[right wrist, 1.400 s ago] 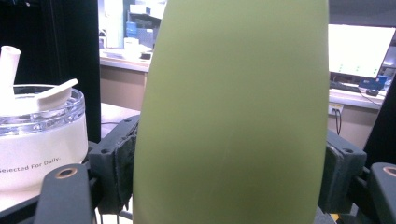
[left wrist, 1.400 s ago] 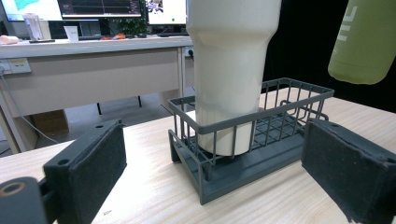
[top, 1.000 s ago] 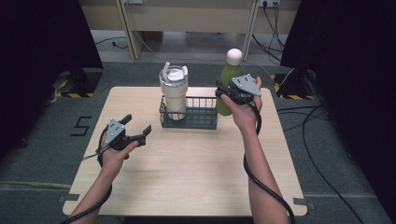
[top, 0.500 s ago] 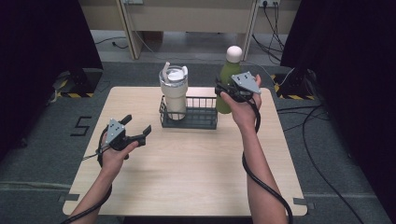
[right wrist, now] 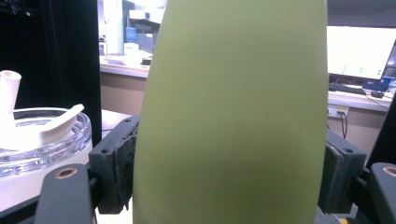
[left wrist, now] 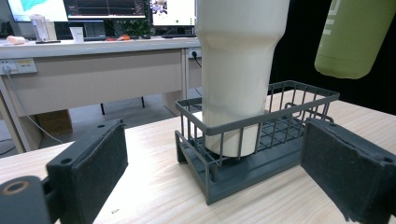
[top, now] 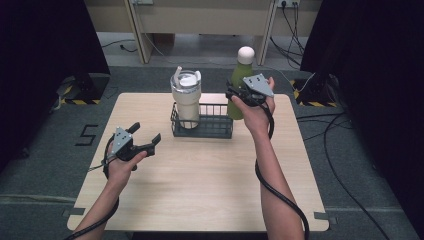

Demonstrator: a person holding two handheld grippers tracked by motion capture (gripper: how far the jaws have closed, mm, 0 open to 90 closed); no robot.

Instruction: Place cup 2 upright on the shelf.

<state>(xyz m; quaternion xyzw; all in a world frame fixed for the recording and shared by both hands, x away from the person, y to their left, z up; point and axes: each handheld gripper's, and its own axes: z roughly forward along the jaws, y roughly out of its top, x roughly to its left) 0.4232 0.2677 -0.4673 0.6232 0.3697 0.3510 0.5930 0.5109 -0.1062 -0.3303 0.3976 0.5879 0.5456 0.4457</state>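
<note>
My right gripper [top: 231,94] [right wrist: 229,169] is shut on a green bottle [top: 239,72] [right wrist: 233,107] with a white cap, its pads pressed on both sides. The bottle hangs in the air by the right end of a dark wire basket [top: 210,130] [left wrist: 261,158]; its base [left wrist: 350,42] is above the basket rim. A cream tumbler [top: 186,96] [left wrist: 236,79] with a clear lid and straw [right wrist: 42,135] stands upright in the basket's left half. My left gripper [top: 146,133] [left wrist: 219,172] is open with nothing between its jaws, low over the table left of the basket and pointing at it.
The basket sits at the back middle of a light wooden table [top: 210,190]. Behind the table stands a long desk [left wrist: 93,70] with monitors. Cables [top: 345,150] trail on the floor at the right, and dark curtains hang on both sides.
My right gripper and the green bottle have shifted slightly up and to the left in the high view. The left gripper has stayed where it was.
</note>
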